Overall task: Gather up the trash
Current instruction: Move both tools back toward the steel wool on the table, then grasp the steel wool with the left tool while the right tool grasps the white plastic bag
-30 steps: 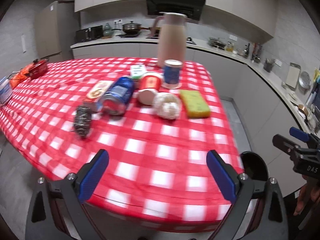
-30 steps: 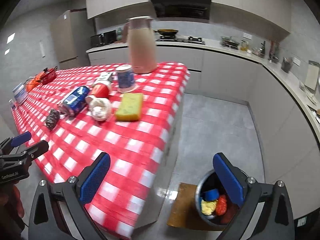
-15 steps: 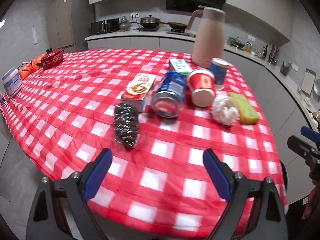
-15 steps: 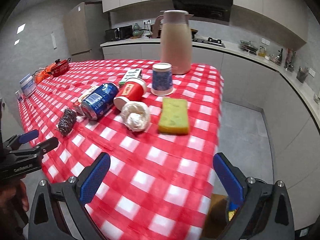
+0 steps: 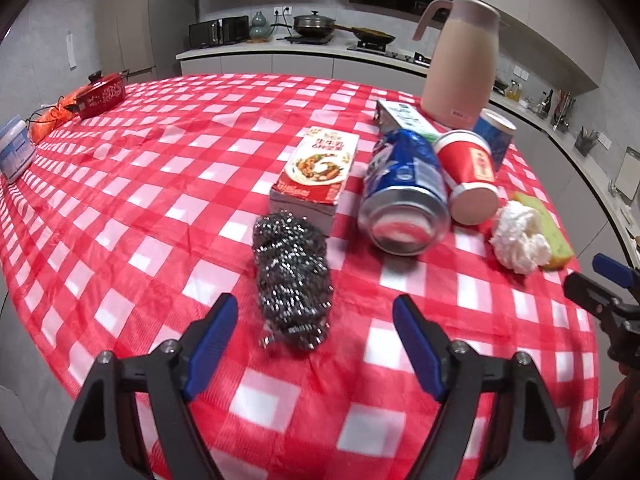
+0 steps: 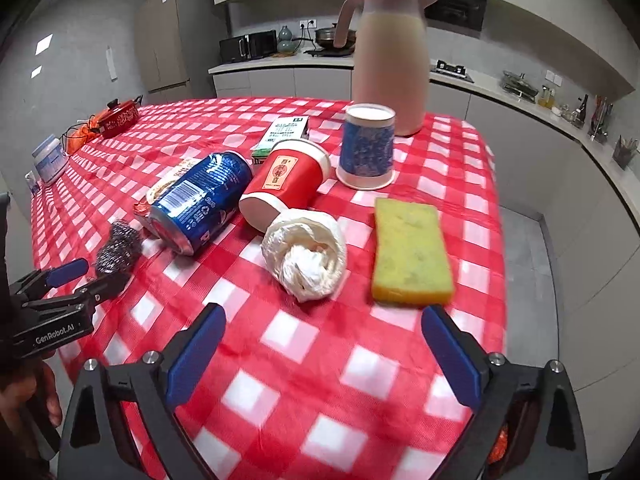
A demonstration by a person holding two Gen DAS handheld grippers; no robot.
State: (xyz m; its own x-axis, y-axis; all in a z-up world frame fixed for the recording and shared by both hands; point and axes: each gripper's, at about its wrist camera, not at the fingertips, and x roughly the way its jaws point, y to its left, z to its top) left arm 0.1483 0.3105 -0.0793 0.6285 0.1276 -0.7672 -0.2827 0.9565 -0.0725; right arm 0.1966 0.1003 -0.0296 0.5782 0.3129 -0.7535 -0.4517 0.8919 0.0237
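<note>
A steel wool scrubber [image 5: 292, 276] lies on the red checked tablecloth [image 5: 160, 208]. Its near end sits between the fingers of my left gripper [image 5: 314, 316], whose jaws are closing without touching it. Behind it lie a blue can [image 5: 404, 196] and a red paper cup [image 5: 468, 172], both on their sides. A crumpled white tissue wad [image 6: 308, 256] rests just beyond my right gripper [image 6: 322, 320], whose jaws are wide, closing slightly, with nothing between them. A yellow sponge [image 6: 410, 248] lies right of the wad.
A flat food box [image 5: 316, 168], a small carton [image 6: 284, 134], an upturned blue cup [image 6: 366, 148] and a tall pink jug [image 6: 390, 56] stand further back. A red pot [image 5: 100, 94] is at the far left. The table edge drops to grey floor [image 6: 528, 248] on the right.
Both grippers moved in over the table toward the items. The left went leftward onto the steel wool and its jaws narrowed. The bin slid out of the right view.
</note>
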